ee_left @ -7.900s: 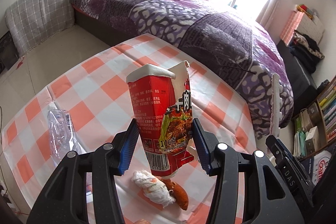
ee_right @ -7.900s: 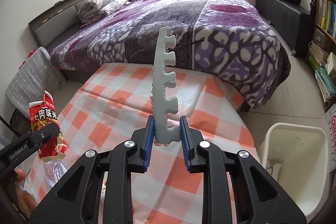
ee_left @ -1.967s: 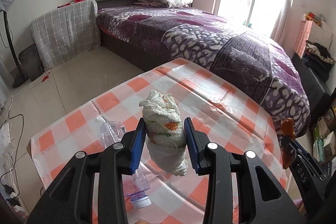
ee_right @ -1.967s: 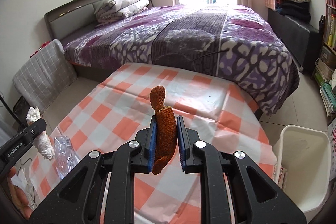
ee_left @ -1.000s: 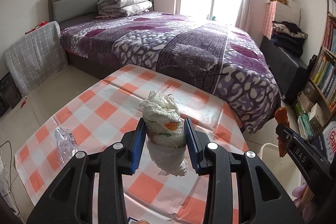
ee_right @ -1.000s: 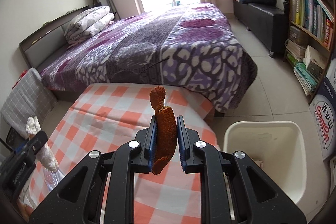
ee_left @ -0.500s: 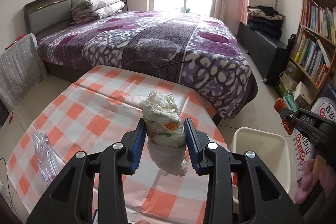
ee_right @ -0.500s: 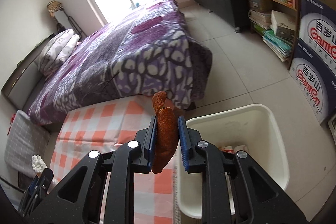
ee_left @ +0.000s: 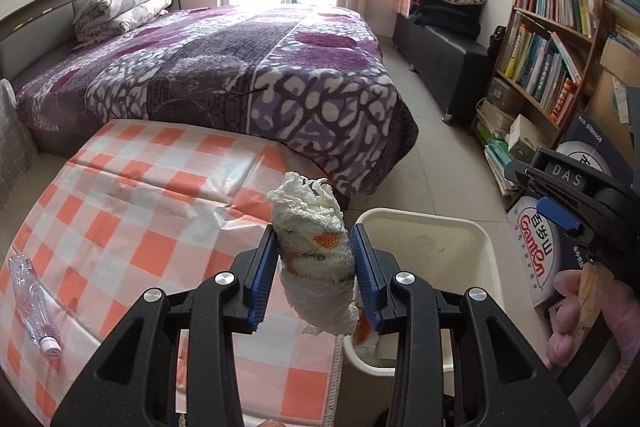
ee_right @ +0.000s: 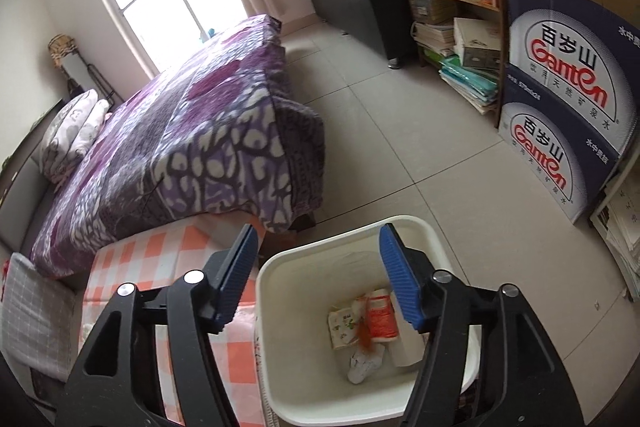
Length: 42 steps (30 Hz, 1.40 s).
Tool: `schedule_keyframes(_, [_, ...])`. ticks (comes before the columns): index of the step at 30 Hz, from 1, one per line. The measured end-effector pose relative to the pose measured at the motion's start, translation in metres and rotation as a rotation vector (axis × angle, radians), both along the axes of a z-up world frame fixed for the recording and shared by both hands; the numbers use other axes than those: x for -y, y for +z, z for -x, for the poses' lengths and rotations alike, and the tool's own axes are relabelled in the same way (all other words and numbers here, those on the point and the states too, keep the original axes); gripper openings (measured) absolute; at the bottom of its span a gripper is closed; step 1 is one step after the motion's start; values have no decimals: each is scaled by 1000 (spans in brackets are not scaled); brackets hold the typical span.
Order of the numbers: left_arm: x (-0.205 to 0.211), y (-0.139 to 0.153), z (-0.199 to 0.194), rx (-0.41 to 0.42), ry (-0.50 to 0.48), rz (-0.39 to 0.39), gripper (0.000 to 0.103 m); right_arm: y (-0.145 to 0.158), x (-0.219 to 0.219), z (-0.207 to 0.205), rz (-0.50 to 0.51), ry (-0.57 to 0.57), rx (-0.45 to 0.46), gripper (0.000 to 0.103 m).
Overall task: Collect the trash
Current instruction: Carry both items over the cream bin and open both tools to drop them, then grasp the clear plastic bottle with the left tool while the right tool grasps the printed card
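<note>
My left gripper [ee_left: 315, 251] is shut on a crumpled white tissue wad [ee_left: 310, 227] with orange and green marks. It hangs above the right edge of the orange-checked table [ee_left: 140, 227], beside the white bin [ee_left: 424, 227]. My right gripper [ee_right: 318, 239] is over the bin [ee_right: 262, 291]; its jaws are opening and nothing is between them. An orange-brown scrap [ee_right: 364, 338] sits among the trash inside, next to a red-and-white packet [ee_right: 381, 317]. In the left wrist view the right gripper [ee_left: 558, 215] shows at the right edge above the bin. A crushed clear bottle [ee_left: 32, 303] lies on the table's left side.
A bed with a purple patterned cover [ee_left: 260, 75] stands beyond the table. A bookshelf [ee_left: 560, 39], stacked water cartons [ee_right: 568, 99] and a black bench [ee_left: 448, 67] line the right wall. A hand [ee_left: 576, 311] holds the right gripper's handle.
Both grippers have swung right from over the table to the bin. The right jaws have opened and the orange-brown piece has left them. The left still grips the tissue wad.
</note>
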<state>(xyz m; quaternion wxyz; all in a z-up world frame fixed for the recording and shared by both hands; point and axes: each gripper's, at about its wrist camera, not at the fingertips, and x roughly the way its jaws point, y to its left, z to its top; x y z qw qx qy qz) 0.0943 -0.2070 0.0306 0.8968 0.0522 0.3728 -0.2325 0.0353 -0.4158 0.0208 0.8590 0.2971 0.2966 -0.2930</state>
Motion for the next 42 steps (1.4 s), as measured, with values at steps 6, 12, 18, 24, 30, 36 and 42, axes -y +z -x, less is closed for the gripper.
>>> schedule_keyframes(6, [19, -7, 7, -27, -37, 4, 38, -2, 18, 15, -25, -41, 8, 72])
schedule_keyframes(12, [36, -15, 13, -84, -107, 19, 62, -3, 31, 27, -35, -75, 11, 78])
schedule_keyframes(18, [36, -21, 14, -104, -97, 1, 74, -6, 40, 34, -68, -97, 15, 86])
schedule_keyframes(24, [17, -31, 9, -115, -59, -60, 78, -10, 30, 23, -95, -63, 5, 93])
schedule_keyframes(30, [-16, -35, -3, -137, 16, -95, 82, -12, 10, 6, -98, -2, -14, 95])
schedule_keyframes(36, [-53, -44, -15, -139, 99, -162, 82, -18, -14, -11, -103, 74, -48, 96])
schedule_keyframes(42, [-92, -55, -37, -99, 194, -295, 86, -29, -58, -39, -52, 222, -129, 96])
